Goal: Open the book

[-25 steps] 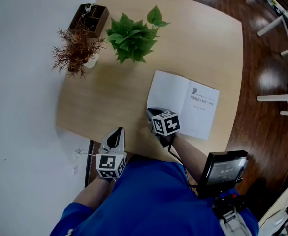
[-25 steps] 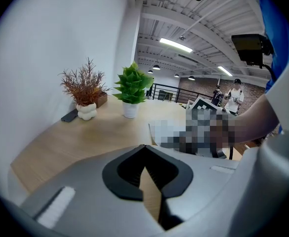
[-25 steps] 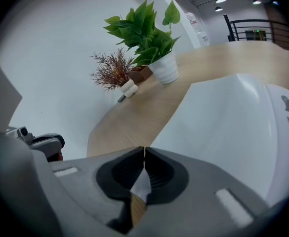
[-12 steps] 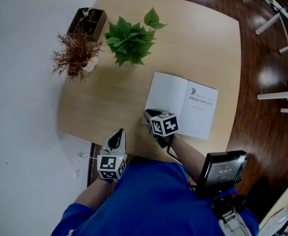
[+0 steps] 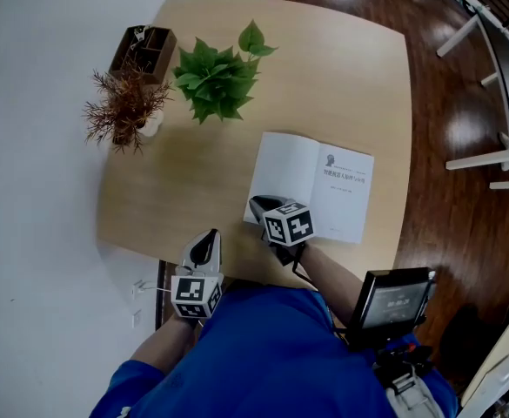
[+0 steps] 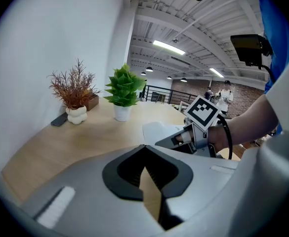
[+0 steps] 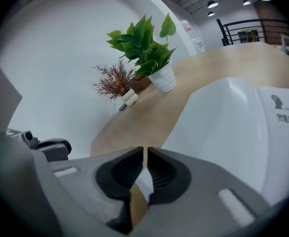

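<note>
The book (image 5: 311,185) lies open and flat on the wooden table (image 5: 176,207), with a blank white left page and a printed right page. My right gripper (image 5: 258,205) sits at the book's near left corner. Its jaws have just been opening and now stand a narrow slit apart. In the right gripper view, the page corner (image 7: 143,184) shows between the right gripper (image 7: 145,152) jaws, and the pads do not press on it. My left gripper (image 5: 206,238) hangs shut and empty off the table's near edge. In its own view the left gripper (image 6: 145,147) faces the book (image 6: 156,131).
A green potted plant (image 5: 215,77), a dried reddish plant in a white pot (image 5: 123,111) and a brown box (image 5: 141,49) stand at the table's far left. A black screen device (image 5: 393,301) hangs at the person's right side. Dark wood floor with white furniture legs (image 5: 480,159) lies to the right.
The head view has shifted a little. The book lies open as before, and both grippers keep their places beside the table.
</note>
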Demonstrator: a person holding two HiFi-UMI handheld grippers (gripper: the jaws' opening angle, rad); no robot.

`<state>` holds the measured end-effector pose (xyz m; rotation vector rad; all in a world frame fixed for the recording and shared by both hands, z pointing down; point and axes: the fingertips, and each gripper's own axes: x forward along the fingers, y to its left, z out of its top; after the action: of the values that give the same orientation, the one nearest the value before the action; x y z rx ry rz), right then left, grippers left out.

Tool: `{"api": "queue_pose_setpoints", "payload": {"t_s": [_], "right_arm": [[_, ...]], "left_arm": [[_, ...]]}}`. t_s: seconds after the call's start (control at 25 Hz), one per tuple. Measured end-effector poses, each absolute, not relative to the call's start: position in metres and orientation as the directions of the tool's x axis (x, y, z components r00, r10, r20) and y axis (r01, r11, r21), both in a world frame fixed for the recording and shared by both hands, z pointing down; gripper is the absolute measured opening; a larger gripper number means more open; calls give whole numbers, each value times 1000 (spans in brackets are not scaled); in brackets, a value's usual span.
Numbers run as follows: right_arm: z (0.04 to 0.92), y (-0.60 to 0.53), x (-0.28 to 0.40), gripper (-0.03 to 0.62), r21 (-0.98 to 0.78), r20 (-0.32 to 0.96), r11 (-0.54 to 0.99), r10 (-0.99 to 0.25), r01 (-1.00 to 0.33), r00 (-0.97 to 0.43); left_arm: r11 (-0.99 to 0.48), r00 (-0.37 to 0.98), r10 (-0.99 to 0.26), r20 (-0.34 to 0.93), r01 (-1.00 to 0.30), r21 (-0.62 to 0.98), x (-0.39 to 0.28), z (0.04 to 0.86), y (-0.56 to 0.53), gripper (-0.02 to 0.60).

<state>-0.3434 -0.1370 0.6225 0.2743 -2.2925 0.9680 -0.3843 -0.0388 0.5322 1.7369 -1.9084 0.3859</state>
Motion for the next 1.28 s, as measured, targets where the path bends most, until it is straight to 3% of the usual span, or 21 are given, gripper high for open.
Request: {"api": "queue_pose_setpoints", "payload": {"t_s": [0.36,0.8,1.28], "right_arm": [[585,-137,-310,17,-551,583,709,-50,-440,-811],[538,-133,-210,17,-474,550,662,-291,-580,-783],[497,-99,-105,17,-423,459,677,-414,-603,-786]], "left_arm": [[27,64,-857,511,-985,170,-359,526,-58,6],[-211,285,-861,421,-954,214,-276,507,-88,6],[-260,310,-881,358,-948,182,-174,478,-72,5]]}}
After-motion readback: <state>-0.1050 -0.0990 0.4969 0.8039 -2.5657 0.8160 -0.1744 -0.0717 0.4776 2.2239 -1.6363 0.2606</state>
